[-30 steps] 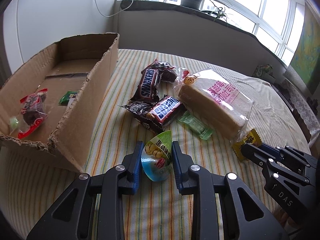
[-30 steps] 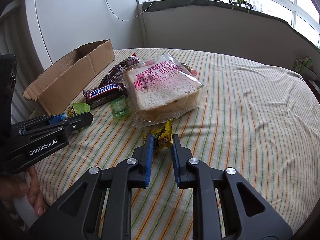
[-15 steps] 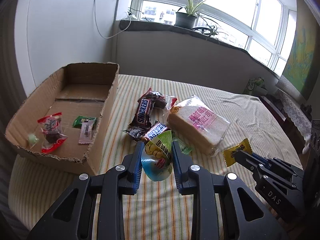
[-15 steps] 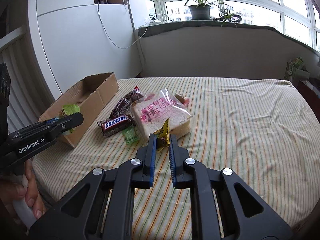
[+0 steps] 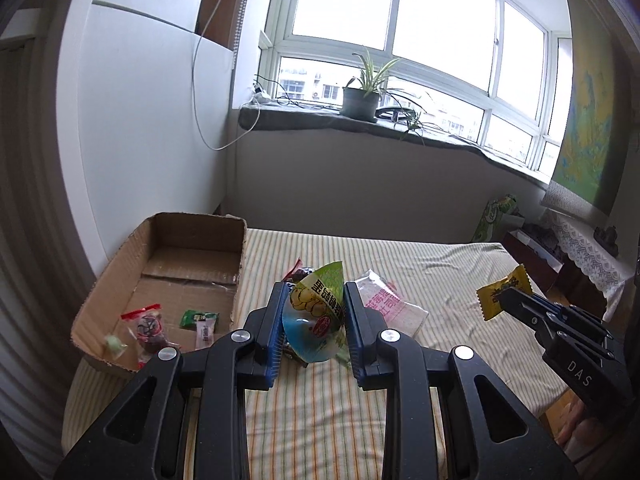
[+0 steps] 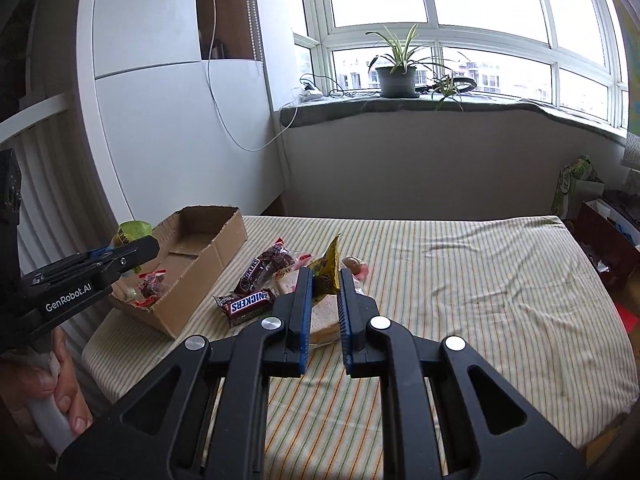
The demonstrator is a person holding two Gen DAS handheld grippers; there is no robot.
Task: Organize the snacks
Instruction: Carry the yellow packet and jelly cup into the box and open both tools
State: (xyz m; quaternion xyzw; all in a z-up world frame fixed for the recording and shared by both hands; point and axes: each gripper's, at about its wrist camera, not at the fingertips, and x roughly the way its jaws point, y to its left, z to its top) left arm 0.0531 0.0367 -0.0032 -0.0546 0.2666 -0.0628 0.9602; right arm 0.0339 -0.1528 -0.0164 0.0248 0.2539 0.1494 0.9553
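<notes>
Green snack packet [image 5: 316, 314] upright, pointed corner up, in left hand-held gripper [image 5: 314, 320].

left gripper [image 5: 313, 312] clamps green packet [image 5: 316, 320]; cardboard box [image 5: 240, 256] beside

Setting: a home, likely a bedroom. Bed [image 6: 460, 280] with a striped sheet; wide bay window [image 6: 440, 20] along the far wall; potted plant [image 6: 398, 72] on the sill; white cupboard [image 6: 160, 100] at the left; painting [image 5: 588, 120] at the right; bags on the floor at the far right.
</notes>
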